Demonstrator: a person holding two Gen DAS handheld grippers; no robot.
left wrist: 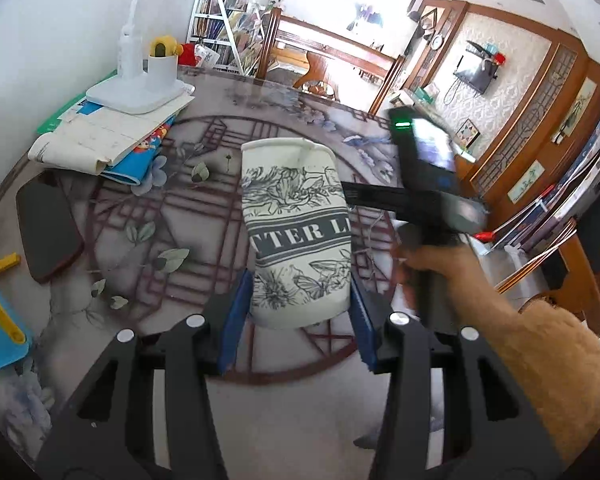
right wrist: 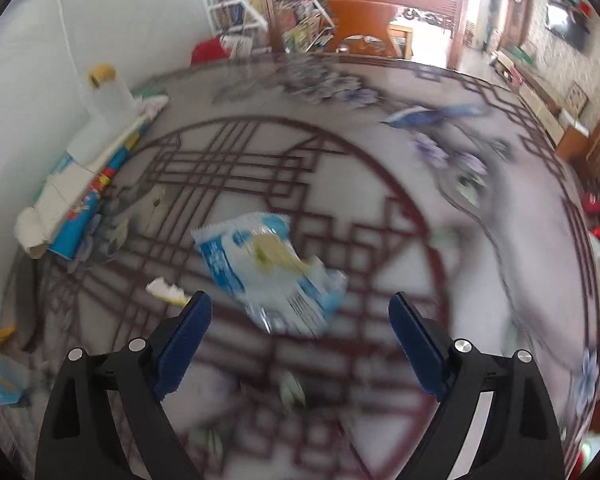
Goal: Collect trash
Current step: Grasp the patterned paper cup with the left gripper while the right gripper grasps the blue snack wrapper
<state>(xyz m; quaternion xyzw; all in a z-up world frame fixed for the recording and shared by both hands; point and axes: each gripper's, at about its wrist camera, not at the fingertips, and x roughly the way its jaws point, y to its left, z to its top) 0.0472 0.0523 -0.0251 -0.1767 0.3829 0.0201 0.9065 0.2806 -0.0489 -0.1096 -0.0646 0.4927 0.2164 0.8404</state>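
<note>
I've got one piece of trash in hand and I'm going for the next. My left gripper (left wrist: 298, 312) is closed about a third of the way onto the crumpled paper cup (left wrist: 296, 232), blue pads pressing its lower sides, the cup lifted clear of the patterned table (left wrist: 172, 216). My right gripper (right wrist: 300, 336) hangs over the table with its jaws spread wide and nothing between them; the blue-and-white wrapper (right wrist: 268, 272) lies flat just ahead of the fingertips, a small white scrap (right wrist: 166, 291) beside the left pad. As I judge it, the next move calls for dropping the right jaws to straddle the wrapper and pinching its raised edge, since it lies thin on the tabletop.
</note>
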